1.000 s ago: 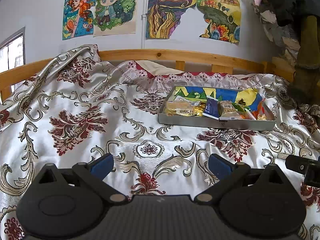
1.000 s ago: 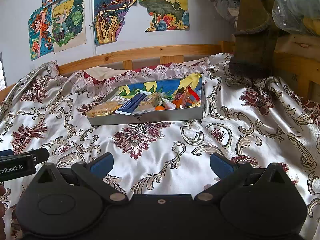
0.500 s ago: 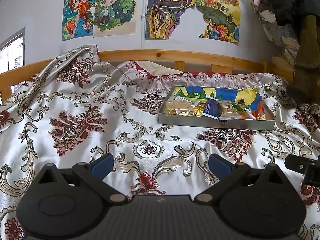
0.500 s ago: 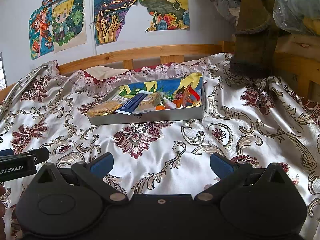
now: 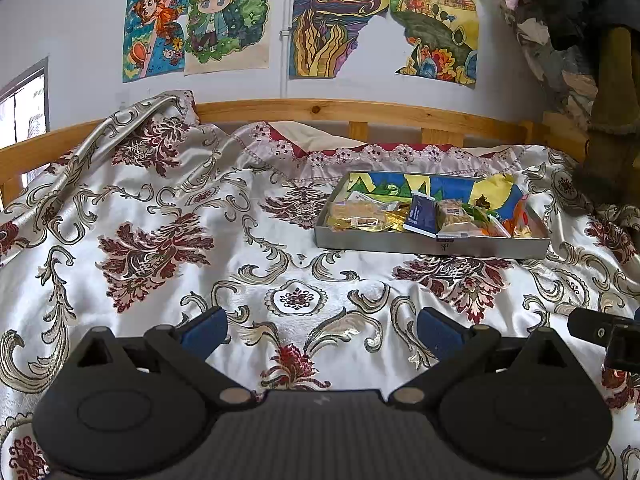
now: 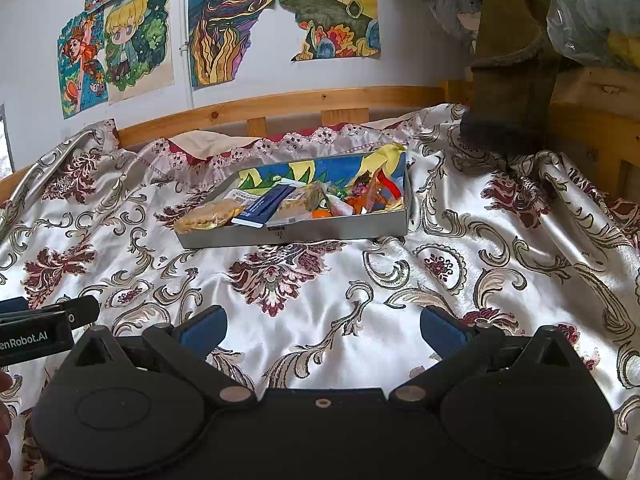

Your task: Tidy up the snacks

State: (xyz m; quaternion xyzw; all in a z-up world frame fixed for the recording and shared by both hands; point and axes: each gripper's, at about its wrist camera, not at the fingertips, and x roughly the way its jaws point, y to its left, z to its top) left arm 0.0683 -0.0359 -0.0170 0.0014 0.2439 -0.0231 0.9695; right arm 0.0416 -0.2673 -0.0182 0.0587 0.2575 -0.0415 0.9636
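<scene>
Snacks lie together inside a shallow grey tray that rests on the patterned satin bedspread, near the far side of the bed and close to the wooden rail. The long axis of the tray runs left to right, parallel to that rail, and its long front wall faces both cameras. In the left wrist view the tray is to the right of centre; in the right wrist view the tray is a little left of centre. Inside it, a yellowish packet is at the left end, a dark blue packet leans with its long side pointing away toward the wall, and orange and red wrappers fill the right end. The left gripper is released, its blue fingers wide apart over bare cloth, well apart from the tray. The right gripper is released too, its fingers spread and holding nothing. Coloured drawings hang on the wall above.
</scene>
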